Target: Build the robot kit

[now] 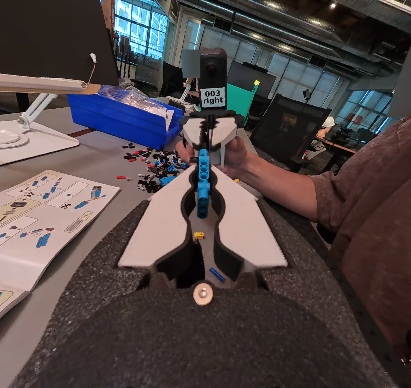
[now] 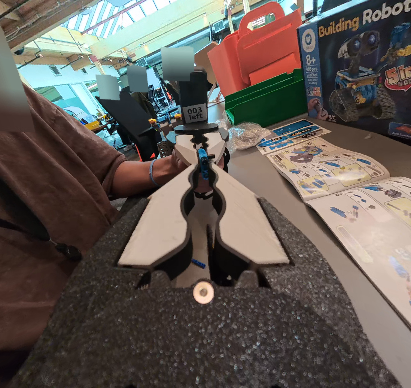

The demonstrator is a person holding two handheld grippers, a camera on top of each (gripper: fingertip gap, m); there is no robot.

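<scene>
A light blue holed beam [image 1: 202, 190] with a black pin sticking out of its side is held in the air between the two grippers, which face each other. My left gripper [image 1: 203, 169] is shut on the beam, whose near end reaches back between the fingers. My right gripper [image 1: 208, 149], held by a hand, grips the beam's far end. In the right wrist view my right gripper [image 2: 203, 167] is shut on the blue beam [image 2: 203, 162], and my left gripper [image 2: 201, 148] holds its other end just beyond.
On the grey table lie a pile of small black, blue and red parts [image 1: 155, 168], a blue bin [image 1: 124, 117], an open instruction booklet [image 1: 44, 210] [image 2: 333, 177], a white stand [image 1: 33, 137], a green bin [image 2: 266, 106], a toy box [image 2: 360, 65] and a crumpled plastic bag [image 2: 246, 134]. Left and right tips are no more than a few centimetres apart.
</scene>
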